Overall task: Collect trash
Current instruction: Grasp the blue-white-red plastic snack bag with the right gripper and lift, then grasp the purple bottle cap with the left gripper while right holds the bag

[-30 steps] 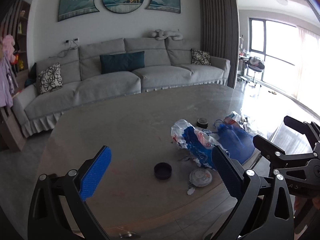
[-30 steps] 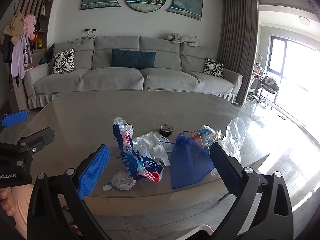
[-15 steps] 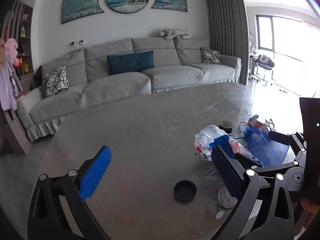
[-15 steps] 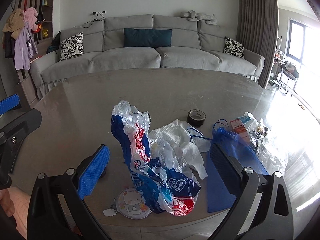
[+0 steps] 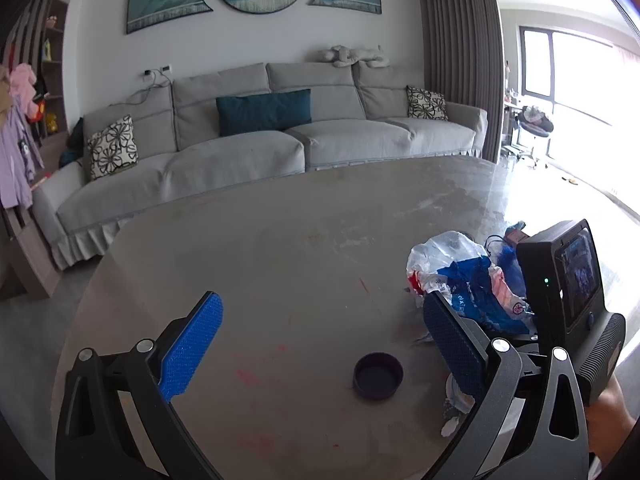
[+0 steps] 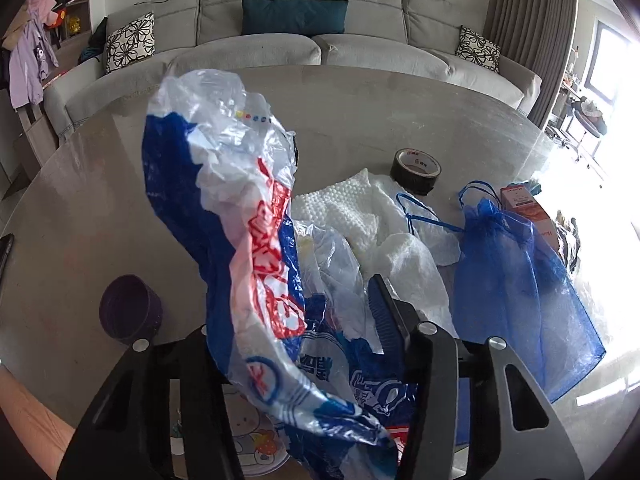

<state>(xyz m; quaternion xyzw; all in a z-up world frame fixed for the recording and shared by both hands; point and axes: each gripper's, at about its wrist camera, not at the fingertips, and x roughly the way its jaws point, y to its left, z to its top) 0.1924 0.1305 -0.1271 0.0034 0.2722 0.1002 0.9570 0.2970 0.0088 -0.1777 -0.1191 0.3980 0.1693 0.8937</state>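
Note:
A crumpled blue, white and red plastic bag [image 6: 248, 240] lies on the grey table [image 6: 352, 104]. My right gripper [image 6: 304, 340] is shut on its lower part; the left finger is hidden behind the plastic. The bag also shows in the left wrist view [image 5: 468, 276]. My left gripper [image 5: 320, 348] is open and empty above the table, with a small dark lid [image 5: 378, 376] between its fingers. Beside the bag lie white foam wrap [image 6: 384, 224], a blue mesh bag [image 6: 516, 280], a tape roll [image 6: 416, 166] and a round cartoon lid [image 6: 256, 440].
A small red and white box [image 6: 532, 208] and clear crinkled plastic lie at the table's right edge. The dark lid also shows in the right wrist view [image 6: 130, 312]. A grey sofa [image 5: 260, 148] stands behind the table. The right gripper's body [image 5: 568, 292] stands close to my left gripper's right side.
My right gripper moved forward over the table onto the printed plastic bag and closed on it. My left gripper moved forward over the table and stayed open.

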